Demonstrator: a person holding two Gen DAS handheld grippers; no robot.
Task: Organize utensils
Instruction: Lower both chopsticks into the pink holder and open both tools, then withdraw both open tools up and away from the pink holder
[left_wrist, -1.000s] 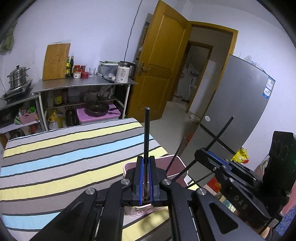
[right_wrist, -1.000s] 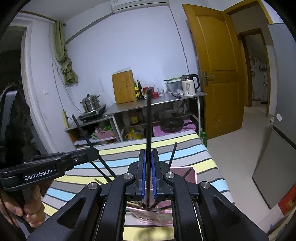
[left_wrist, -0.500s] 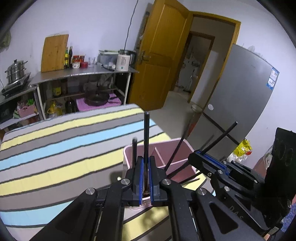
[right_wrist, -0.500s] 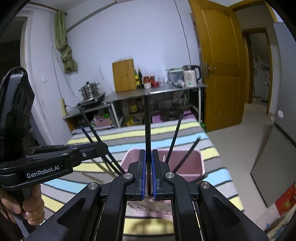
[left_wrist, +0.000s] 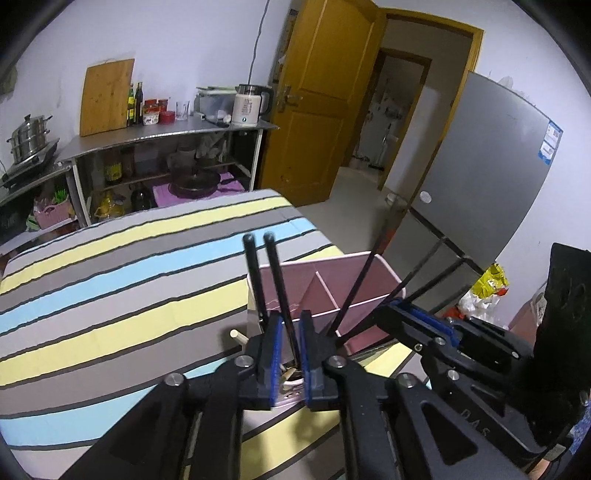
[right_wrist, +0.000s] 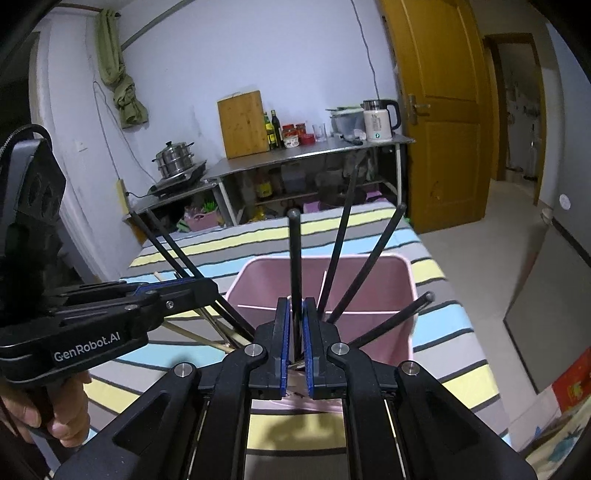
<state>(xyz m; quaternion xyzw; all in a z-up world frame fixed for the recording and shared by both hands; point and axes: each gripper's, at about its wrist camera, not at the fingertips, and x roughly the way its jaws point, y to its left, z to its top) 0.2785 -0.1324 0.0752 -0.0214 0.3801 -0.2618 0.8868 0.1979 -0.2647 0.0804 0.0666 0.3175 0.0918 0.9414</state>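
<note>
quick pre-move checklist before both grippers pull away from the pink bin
1. Left gripper jaws opening, black chopstick loose between them: ok.
2. Right gripper jaws opening around its black chopstick: ok.
3. Both chopsticks' lower ends down inside the pink bin: cannot tell, hidden by the grippers.
4. Bin upright on the striped cloth: ok.
5. Other black chopsticks leaning in the bin, close to the right gripper's exit path: not ok.
6. Light wooden sticks lying outside the bin: not ok.
</note>
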